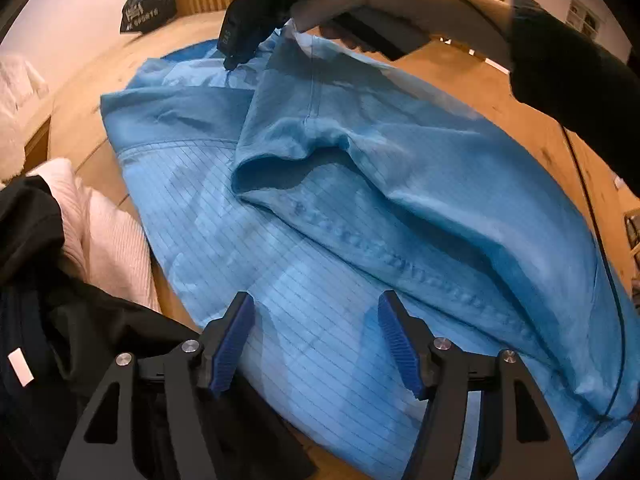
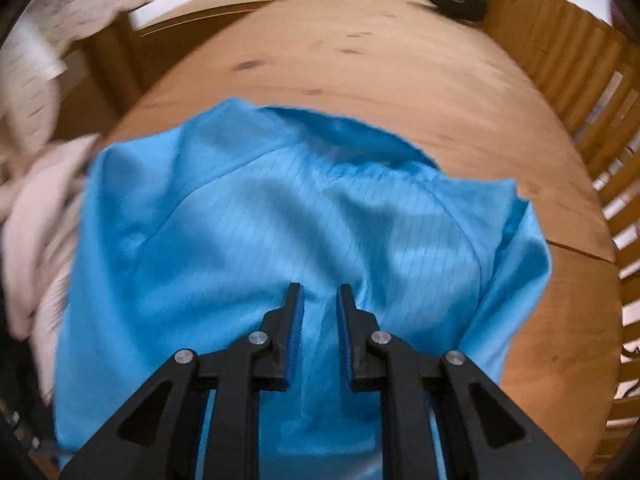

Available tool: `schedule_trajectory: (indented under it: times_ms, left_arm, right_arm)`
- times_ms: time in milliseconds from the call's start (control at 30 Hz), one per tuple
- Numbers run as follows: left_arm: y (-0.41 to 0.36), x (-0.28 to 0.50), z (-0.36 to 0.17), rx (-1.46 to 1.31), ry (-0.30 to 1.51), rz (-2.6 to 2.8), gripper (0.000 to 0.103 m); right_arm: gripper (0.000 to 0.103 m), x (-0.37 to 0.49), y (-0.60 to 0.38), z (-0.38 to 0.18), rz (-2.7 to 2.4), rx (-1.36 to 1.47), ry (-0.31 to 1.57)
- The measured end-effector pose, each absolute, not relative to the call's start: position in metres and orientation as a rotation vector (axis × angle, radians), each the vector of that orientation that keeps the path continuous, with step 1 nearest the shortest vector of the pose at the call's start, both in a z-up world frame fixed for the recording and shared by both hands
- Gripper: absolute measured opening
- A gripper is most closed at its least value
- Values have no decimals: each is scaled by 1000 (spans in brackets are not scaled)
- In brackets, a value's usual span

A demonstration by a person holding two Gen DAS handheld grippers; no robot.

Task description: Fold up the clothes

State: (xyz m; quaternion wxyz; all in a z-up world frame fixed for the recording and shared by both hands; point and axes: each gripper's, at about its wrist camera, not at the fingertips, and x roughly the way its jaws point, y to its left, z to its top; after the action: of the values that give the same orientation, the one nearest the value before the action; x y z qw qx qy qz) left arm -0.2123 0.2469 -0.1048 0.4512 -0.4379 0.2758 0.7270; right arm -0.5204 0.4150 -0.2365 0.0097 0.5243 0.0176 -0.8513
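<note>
A light blue garment (image 1: 312, 208) with thin dark lines lies spread on the wooden table (image 1: 500, 92). One side is folded over its middle. My left gripper (image 1: 316, 300) is open just above the near part of the cloth and holds nothing. My right gripper (image 1: 232, 66) shows at the far end of the garment, its tips on the cloth. In the right wrist view the right gripper (image 2: 319, 292) has its jaws a narrow gap apart over the blue garment (image 2: 248, 216); I cannot tell whether cloth is pinched between them.
A pink ribbed garment (image 1: 108, 236) and a black garment (image 1: 36, 264) lie at the left of the blue one. A black bag (image 1: 146, 10) stands at the table's far edge. Wooden slatted chair backs (image 2: 592, 92) line the right side.
</note>
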Motion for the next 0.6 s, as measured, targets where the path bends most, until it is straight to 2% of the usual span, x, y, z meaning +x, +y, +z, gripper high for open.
schedule_trajectory:
  times_ms: [133, 300, 333, 433, 467, 600]
  left_arm:
    - [235, -209, -97, -1098, 638, 1812, 62]
    - [230, -189, -89, -1084, 614, 1791, 62]
    - [233, -183, -91, -1090, 624, 1769, 62]
    - [242, -161, -101, -1105, 674, 1693, 64]
    - [245, -154, -103, -1071, 714, 1703, 67]
    - [240, -142, -103, -1062, 728, 1694, 67]
  right_arm:
    - [16, -494, 424, -205, -2652, 1510, -93]
    - [16, -447, 396, -162, -2579, 1437, 31]
    - [16, -450, 393, -160, -2557, 1439, -21]
    - [16, -467, 381, -163, -2495, 1454, -182]
    - [14, -474, 374, -169, -2488, 1465, -189]
    - [13, -508, 351, -203, -2496, 1531, -164]
